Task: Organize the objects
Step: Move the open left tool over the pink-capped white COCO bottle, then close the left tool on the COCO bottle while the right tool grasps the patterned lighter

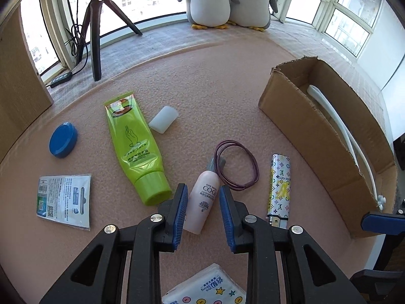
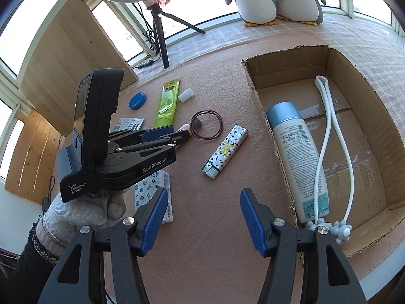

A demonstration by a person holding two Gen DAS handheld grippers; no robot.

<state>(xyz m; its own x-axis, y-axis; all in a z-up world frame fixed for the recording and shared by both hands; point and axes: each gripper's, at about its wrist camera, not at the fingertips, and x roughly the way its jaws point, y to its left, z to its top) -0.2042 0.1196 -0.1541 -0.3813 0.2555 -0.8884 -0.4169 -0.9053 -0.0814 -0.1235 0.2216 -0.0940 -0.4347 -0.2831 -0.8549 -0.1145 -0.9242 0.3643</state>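
Observation:
A small pink bottle (image 1: 202, 202) lies on the pink mat, and my left gripper (image 1: 203, 187) is open with a blue pad on each side of it. A purple hair tie (image 1: 236, 168) loops over the bottle's grey cap. A patterned lighter (image 1: 279, 190) lies to the right of it, a green hand-cream tube (image 1: 134, 147) to the left. The cardboard box (image 2: 336, 63) holds a white bottle with a blue cap (image 2: 296, 159) and a white looped cord (image 2: 326, 139). My right gripper (image 2: 203, 192) hovers open over bare mat beside the box, holding nothing.
A blue lid (image 1: 63, 139), a white block (image 1: 163, 119), a printed sachet (image 1: 64, 200) and a tissue pack (image 1: 210, 288) lie on the mat. Two penguin plush toys (image 1: 227, 0) and a tripod (image 1: 96, 25) stand at the window. A wooden board (image 2: 65, 50) leans at the left.

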